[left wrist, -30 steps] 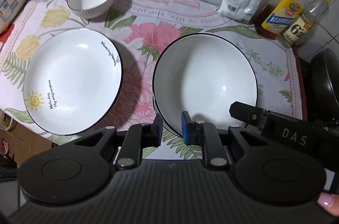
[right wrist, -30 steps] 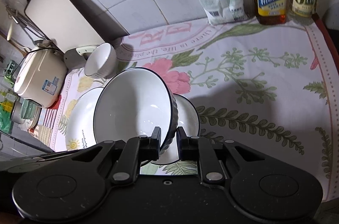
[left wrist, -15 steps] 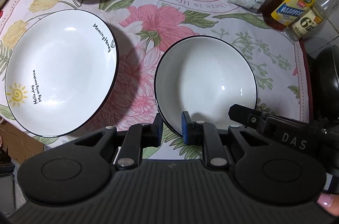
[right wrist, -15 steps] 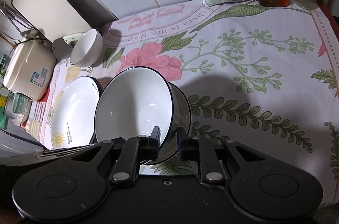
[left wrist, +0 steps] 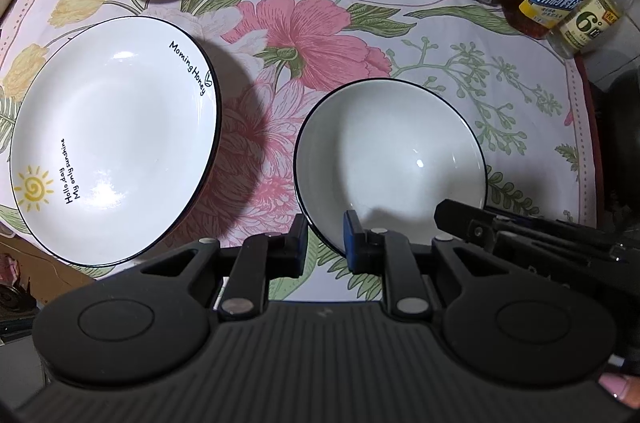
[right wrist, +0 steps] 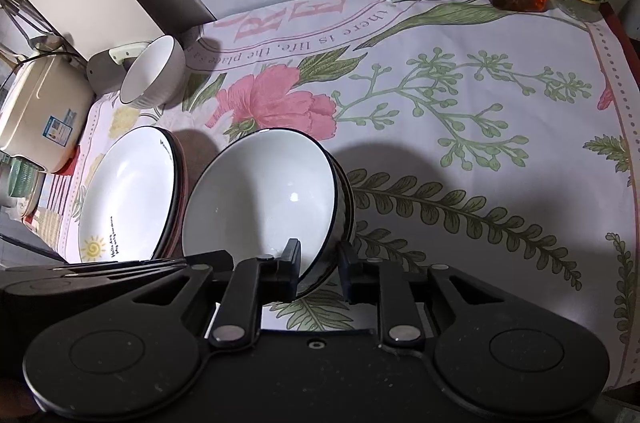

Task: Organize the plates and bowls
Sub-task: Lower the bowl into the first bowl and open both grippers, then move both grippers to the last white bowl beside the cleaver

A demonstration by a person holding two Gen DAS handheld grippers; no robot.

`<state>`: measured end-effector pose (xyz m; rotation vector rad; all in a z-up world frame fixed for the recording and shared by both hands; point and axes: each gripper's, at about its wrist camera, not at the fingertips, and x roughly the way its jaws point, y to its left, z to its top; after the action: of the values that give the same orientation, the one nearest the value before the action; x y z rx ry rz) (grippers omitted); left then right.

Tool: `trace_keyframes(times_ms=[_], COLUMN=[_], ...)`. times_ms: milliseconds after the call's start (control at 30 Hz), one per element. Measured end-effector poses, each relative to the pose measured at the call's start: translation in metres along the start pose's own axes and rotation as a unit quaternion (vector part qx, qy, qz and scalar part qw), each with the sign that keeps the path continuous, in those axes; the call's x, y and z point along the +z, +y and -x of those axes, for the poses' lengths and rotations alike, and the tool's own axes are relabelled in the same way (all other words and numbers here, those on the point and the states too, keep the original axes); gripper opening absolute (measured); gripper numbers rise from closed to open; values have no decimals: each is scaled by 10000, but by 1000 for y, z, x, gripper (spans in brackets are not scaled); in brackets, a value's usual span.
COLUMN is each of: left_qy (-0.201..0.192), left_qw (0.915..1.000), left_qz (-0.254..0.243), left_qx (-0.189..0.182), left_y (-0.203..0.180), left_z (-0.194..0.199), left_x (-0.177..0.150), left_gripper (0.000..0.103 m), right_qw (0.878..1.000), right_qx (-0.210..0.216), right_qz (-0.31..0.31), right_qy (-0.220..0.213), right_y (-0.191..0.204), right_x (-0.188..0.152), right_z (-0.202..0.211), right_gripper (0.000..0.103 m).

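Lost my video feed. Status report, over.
Right gripper shut on bowl rim, bowl tilted. Left gripper open, empty. Sun plate beside, nothing blocking.

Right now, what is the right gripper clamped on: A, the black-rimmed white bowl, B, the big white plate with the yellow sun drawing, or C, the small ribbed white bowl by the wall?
A: the right gripper pinches the near rim of the black-rimmed white bowl.
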<state>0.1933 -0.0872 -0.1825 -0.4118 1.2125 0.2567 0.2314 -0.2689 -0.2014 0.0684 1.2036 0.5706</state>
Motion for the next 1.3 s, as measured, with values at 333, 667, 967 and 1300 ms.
trace_keyframes(times_ms=[333,667,967,1300], left_qy=[-47,-76,-91,-241], left_qw=[10000,9998,9997,9992], left_qz=[-19,-200,-247,-310], left_qx=[-11,-17,12,-81], left_y=[-2,-5,-2,7], left_z=[9,45,89,135], left_x=[0,-16,-35,-45], left_gripper=[23,28,34,41], right_qw=[9991,9949,9856,9766], right_qx=[-29,121,148,182], right_qz=[359,968,1639,2080], right_qy=[-243,-254,-400,-509], right_y=[6,16,26,40], right_x=[0,-9,-20,-27], right_z=[16,45,82,120], right_gripper=[30,36,46,57])
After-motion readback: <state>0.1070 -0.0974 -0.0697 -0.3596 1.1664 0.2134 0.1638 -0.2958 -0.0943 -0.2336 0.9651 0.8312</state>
